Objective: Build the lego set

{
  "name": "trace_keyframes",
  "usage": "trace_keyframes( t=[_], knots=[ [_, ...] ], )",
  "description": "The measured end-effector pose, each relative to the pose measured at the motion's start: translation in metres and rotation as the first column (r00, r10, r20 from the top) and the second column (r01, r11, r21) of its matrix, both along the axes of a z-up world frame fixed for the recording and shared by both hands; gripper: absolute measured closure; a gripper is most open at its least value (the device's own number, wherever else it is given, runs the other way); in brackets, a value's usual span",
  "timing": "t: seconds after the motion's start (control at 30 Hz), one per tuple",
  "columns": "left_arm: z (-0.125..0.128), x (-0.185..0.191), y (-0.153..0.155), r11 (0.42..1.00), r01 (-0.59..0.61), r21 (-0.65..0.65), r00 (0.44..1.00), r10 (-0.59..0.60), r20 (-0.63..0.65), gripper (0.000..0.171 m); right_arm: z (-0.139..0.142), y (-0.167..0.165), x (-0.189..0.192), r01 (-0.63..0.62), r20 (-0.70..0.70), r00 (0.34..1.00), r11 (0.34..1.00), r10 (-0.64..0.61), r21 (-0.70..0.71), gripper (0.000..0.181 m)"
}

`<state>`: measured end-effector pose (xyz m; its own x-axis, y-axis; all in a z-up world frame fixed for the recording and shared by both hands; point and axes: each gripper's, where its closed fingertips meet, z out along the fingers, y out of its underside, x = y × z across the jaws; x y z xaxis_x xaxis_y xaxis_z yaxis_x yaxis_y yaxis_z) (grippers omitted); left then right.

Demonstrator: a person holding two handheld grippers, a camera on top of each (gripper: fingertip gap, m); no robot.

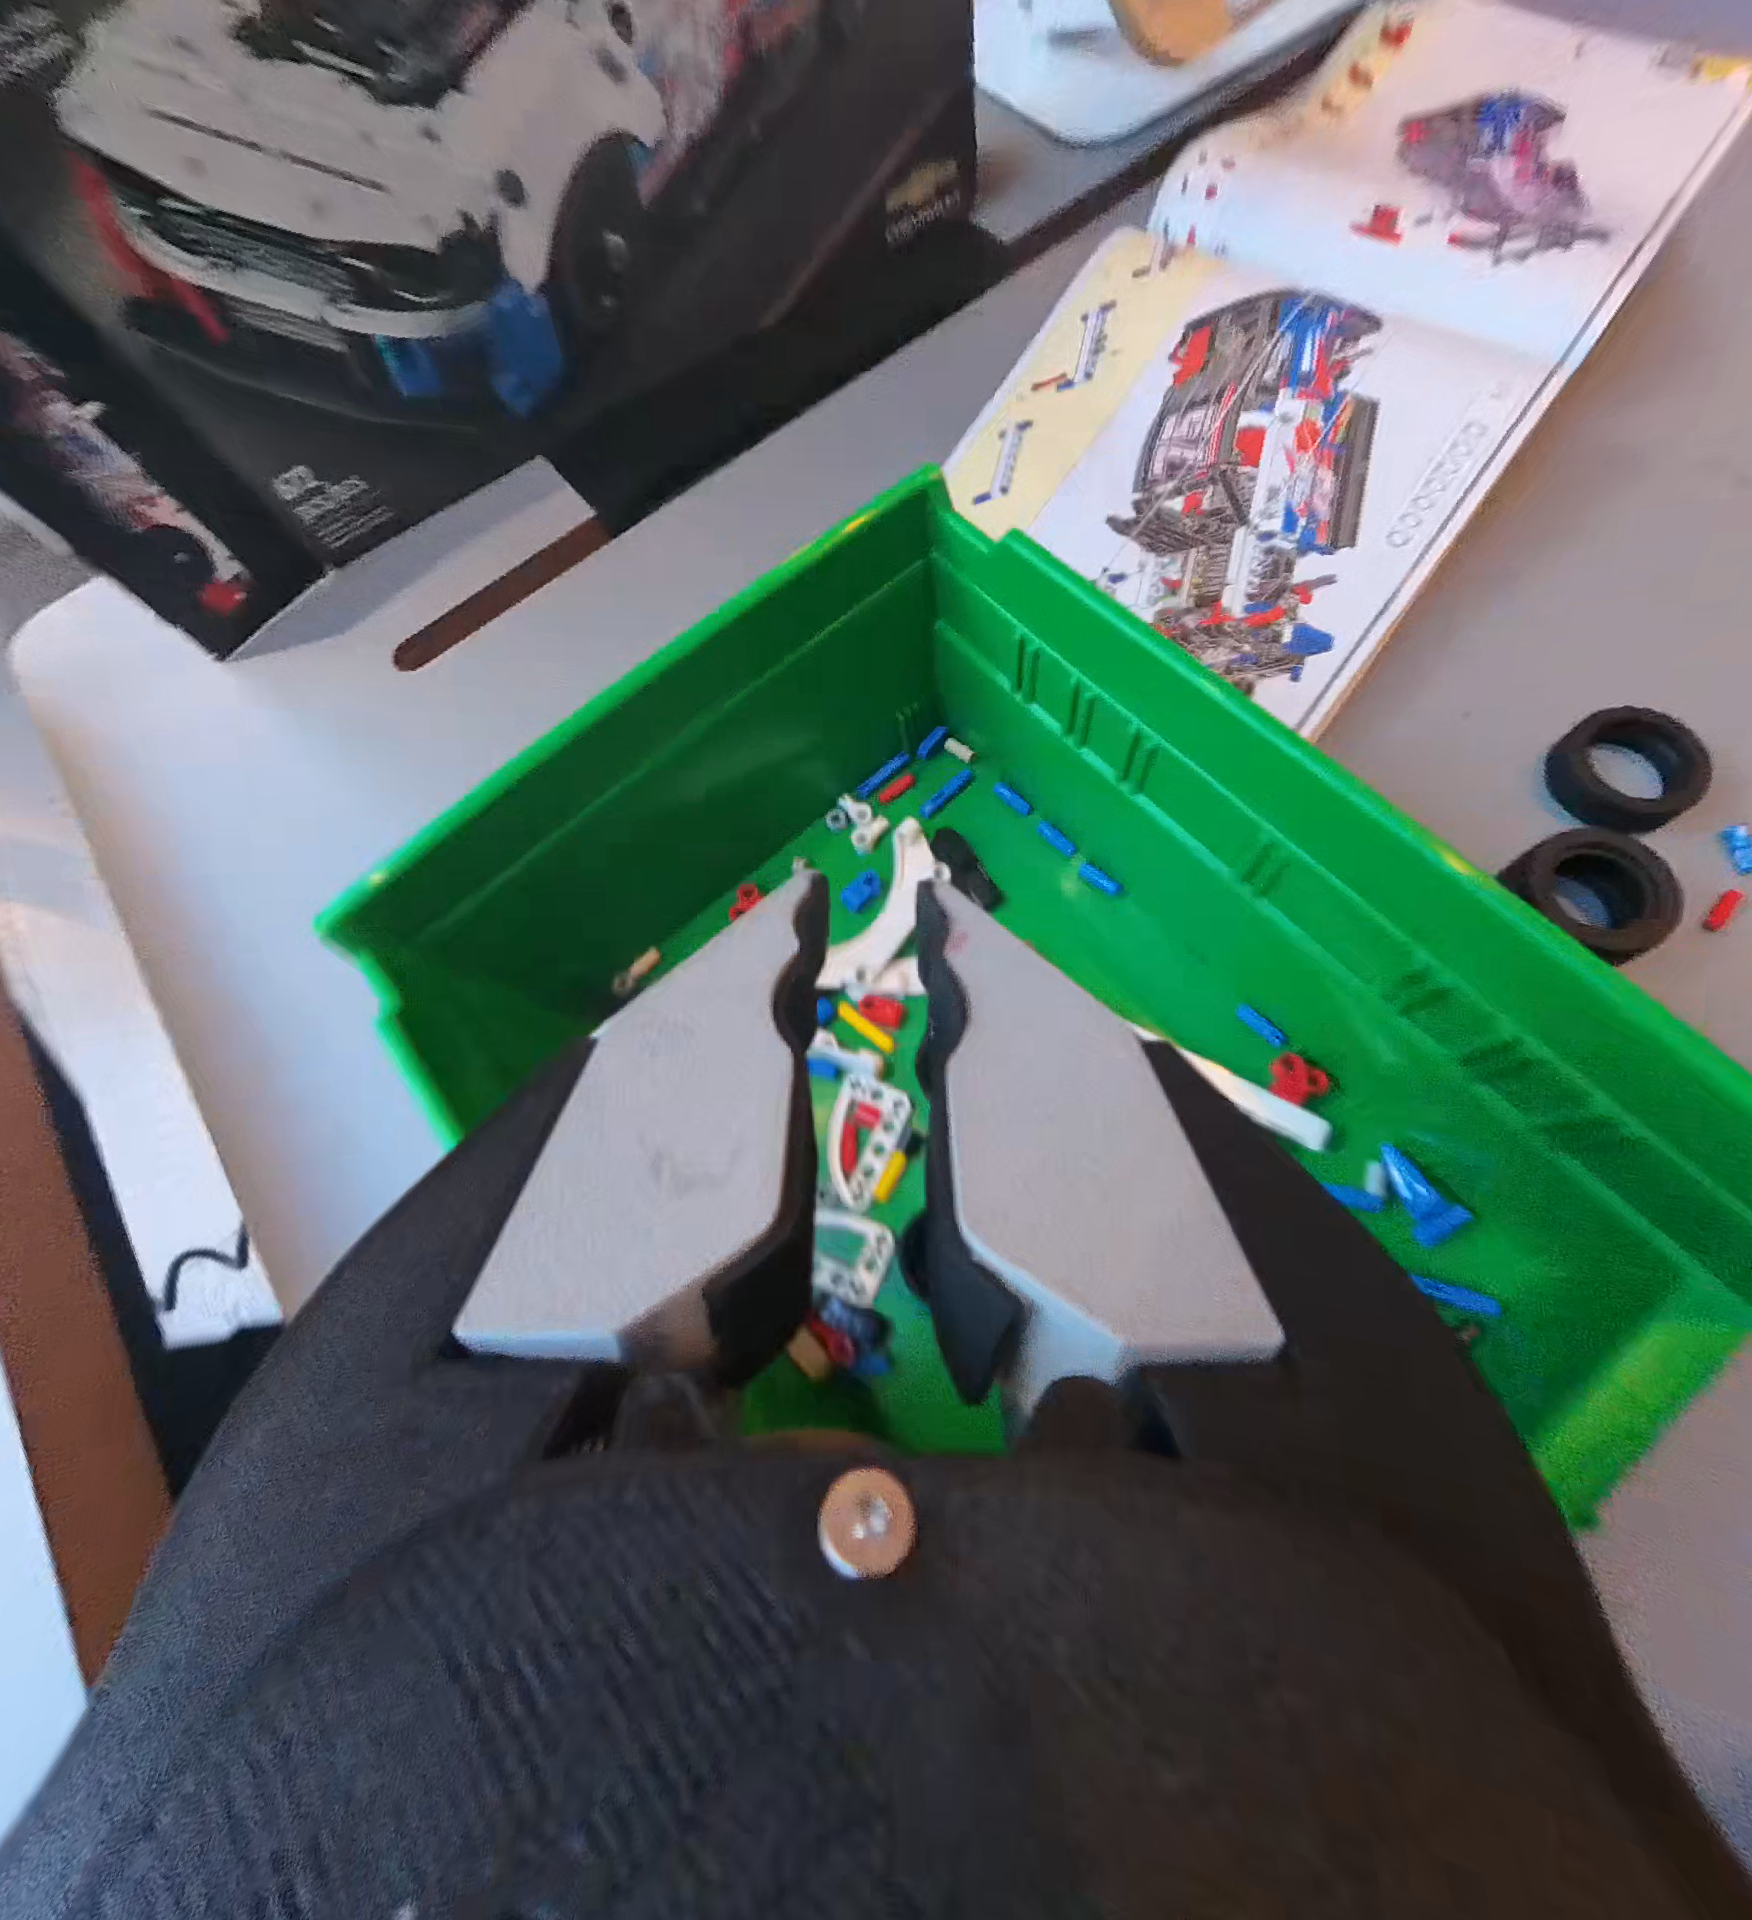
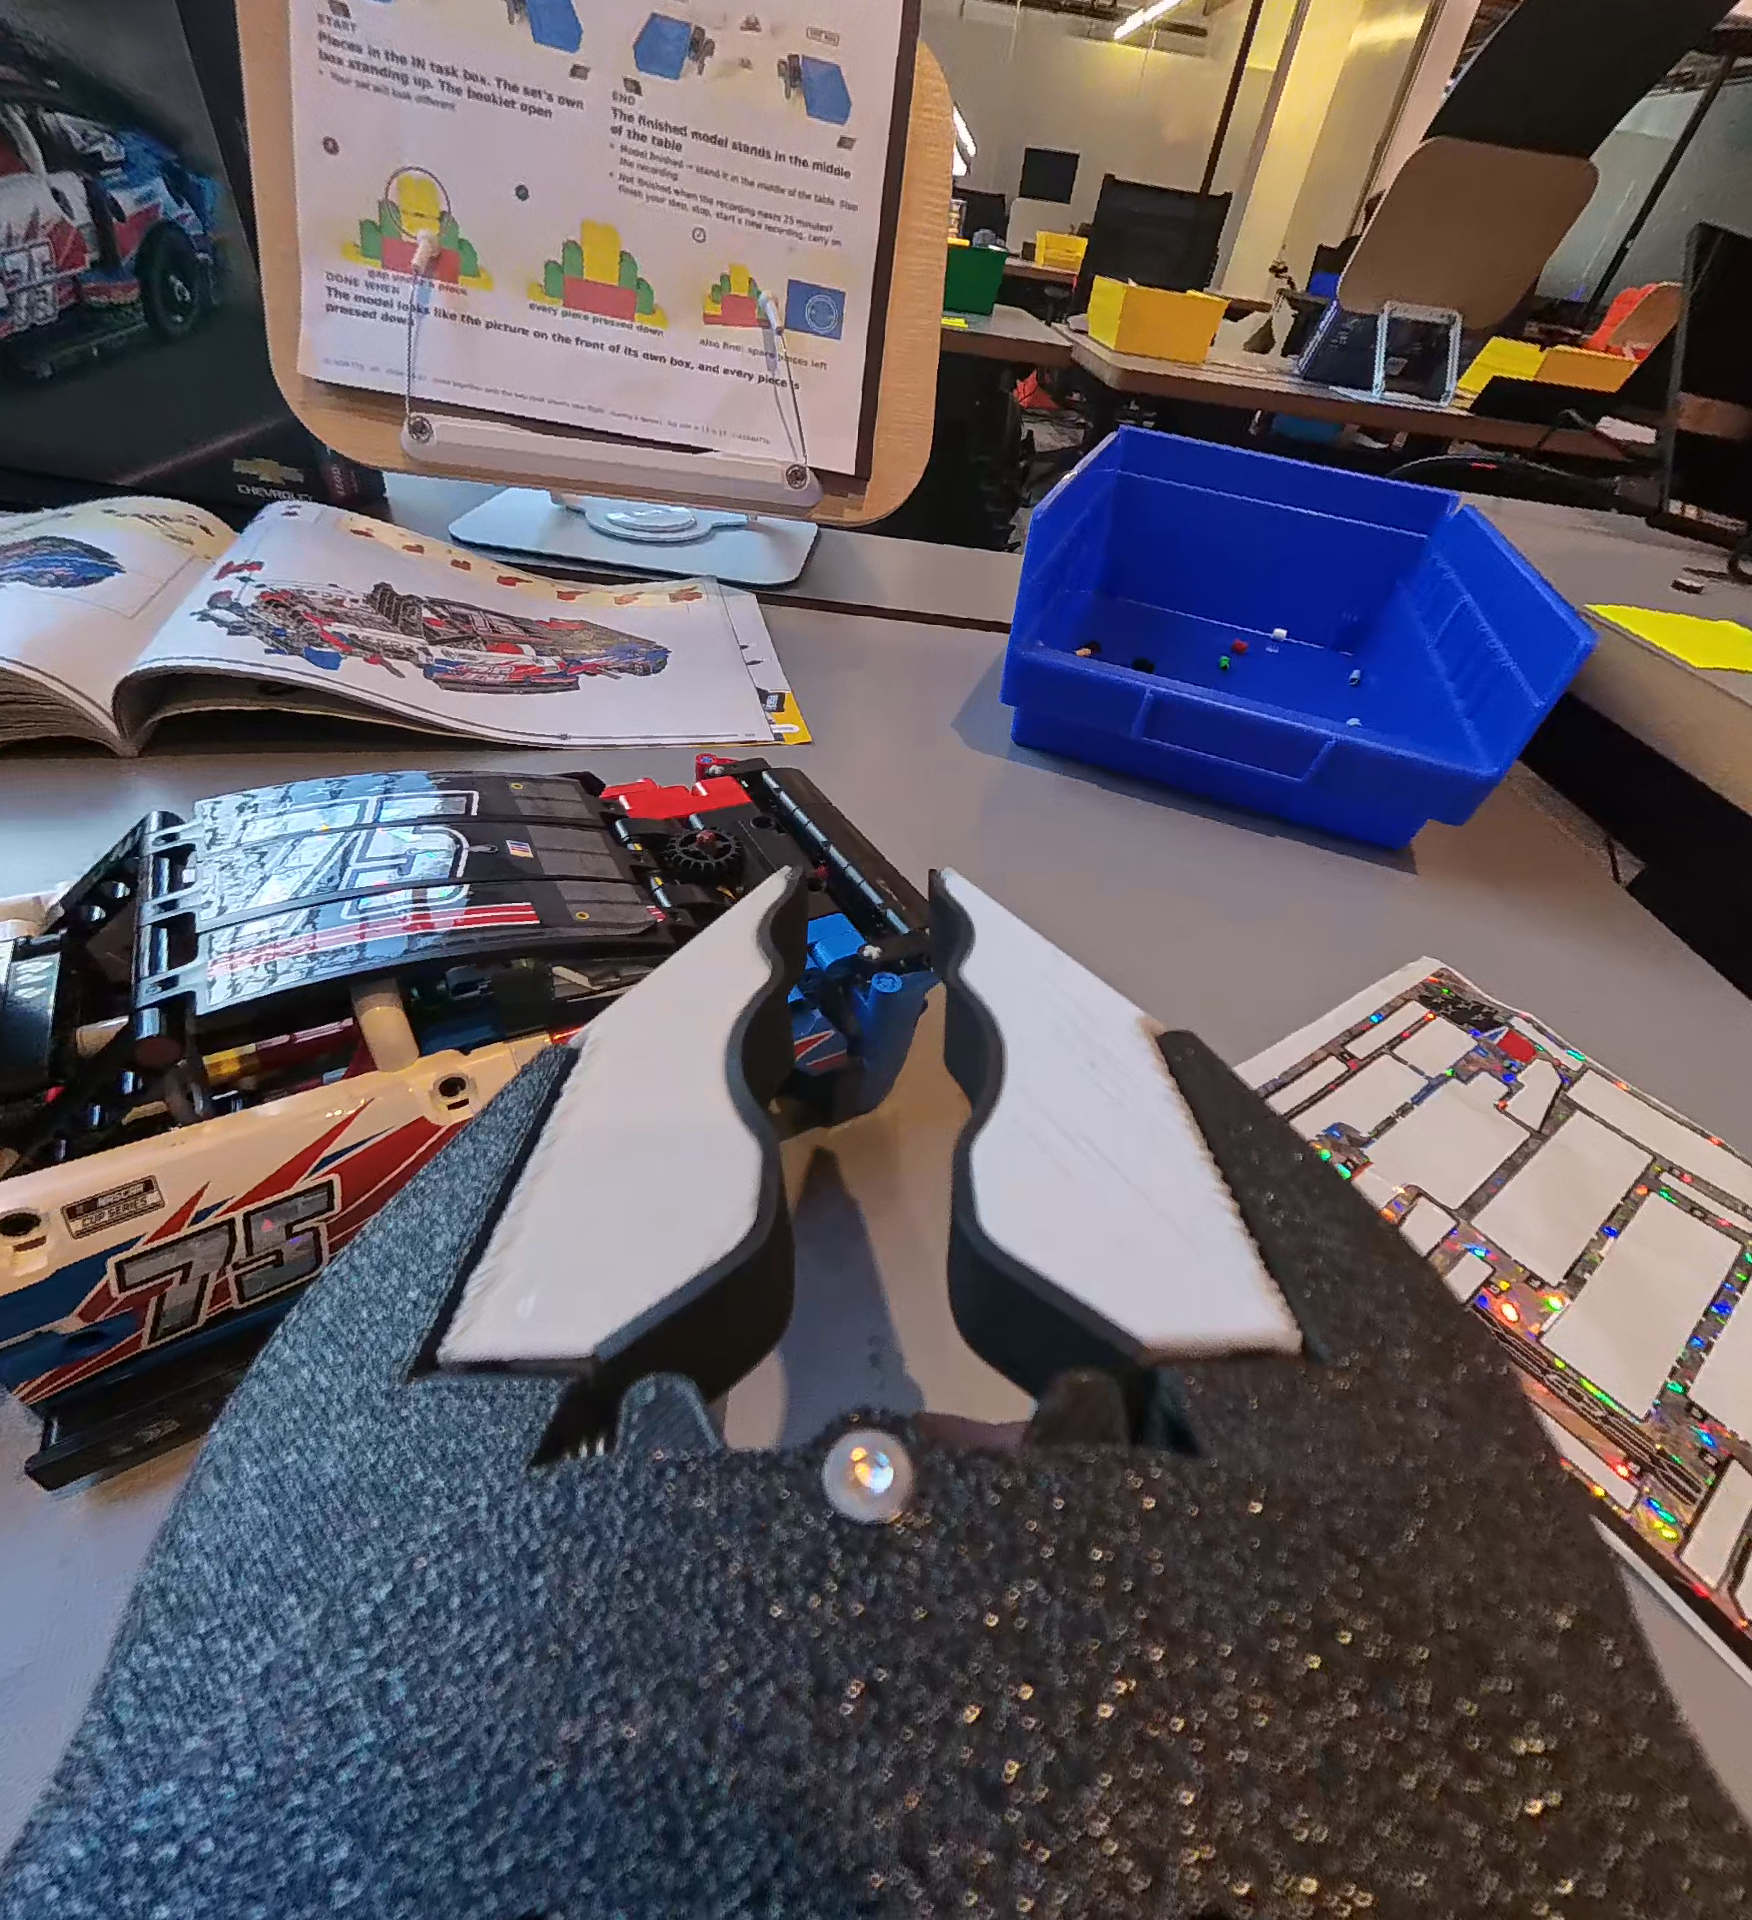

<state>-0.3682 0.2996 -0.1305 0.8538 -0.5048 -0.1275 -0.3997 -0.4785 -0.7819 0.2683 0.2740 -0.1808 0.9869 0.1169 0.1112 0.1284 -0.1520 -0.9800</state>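
The half-built race car model [image 2: 332, 997], black-roofed with white, red and blue sides, is lying on the grey table [image 2: 1111, 935] beside the open instruction booklet [image 2: 352, 634], while the right gripper [image 2: 867, 883] is hovering at its rear with jaws parted and empty, and the left gripper [image 1: 867, 894], jaws slightly apart, is pointing into the green bin [image 1: 1215, 831] of loose pieces near two black tyres [image 1: 1610, 821].

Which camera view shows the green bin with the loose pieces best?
The left wrist view: the green bin fills the middle, and the left gripper hangs open over its loose pieces. The right wrist view does not show it; only a blue bin appears there.
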Motion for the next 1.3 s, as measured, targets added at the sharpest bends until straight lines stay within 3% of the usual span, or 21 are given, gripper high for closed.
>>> trace_keyframes(
  t=[0.1, 0.2, 0.33, 0.47, 0.53, 0.83, 1.3],
  knots=[
    [-0.026, 0.033, 0.032, 0.973, 0.204, -0.108, 0.977, -0.210, -0.046, 0.170, 0.000, 0.000, 0.000, -0.001, -0.005, 1.000, 1.000, 0.001, 0.001, 0.159],
    [-0.064, 0.045, 0.058, 0.926, 0.312, -0.211, 0.900, -0.359, -0.245, 0.171, 0.001, -0.001, 0.000, -0.004, -0.012, 1.000, 1.000, 0.004, 0.005, 0.159],
    [-0.101, 0.048, 0.076, 0.865, 0.377, -0.331, 0.754, -0.494, -0.432, 0.171, 0.002, -0.001, 0.001, -0.009, -0.025, 1.000, 1.000, 0.009, 0.010, 0.159],
    [-0.112, 0.047, 0.092, 0.867, 0.353, -0.352, 0.686, -0.496, -0.532, 0.171, 0.002, -0.002, 0.000, -0.014, -0.031, 0.999, 1.000, 0.014, 0.013, 0.160],
    [-0.106, 0.050, 0.104, 0.884, 0.367, -0.290, 0.682, -0.468, -0.563, 0.171, 0.003, -0.002, 0.000, -0.016, -0.035, 0.999, 1.000, 0.017, 0.015, 0.160],
    [-0.134, 0.041, 0.100, 0.823, 0.390, -0.414, 0.662, -0.563, -0.495, 0.167, 0.005, -0.003, 0.002, -0.019, -0.067, 0.998, 0.999, 0.021, 0.025, 0.160],
    [-0.134, 0.037, 0.085, 0.767, 0.428, -0.478, 0.655, -0.628, -0.420, 0.167, 0.004, -0.002, 0.003, -0.019, -0.069, 0.997, 1.000, 0.020, 0.019, 0.161]
  ],
)
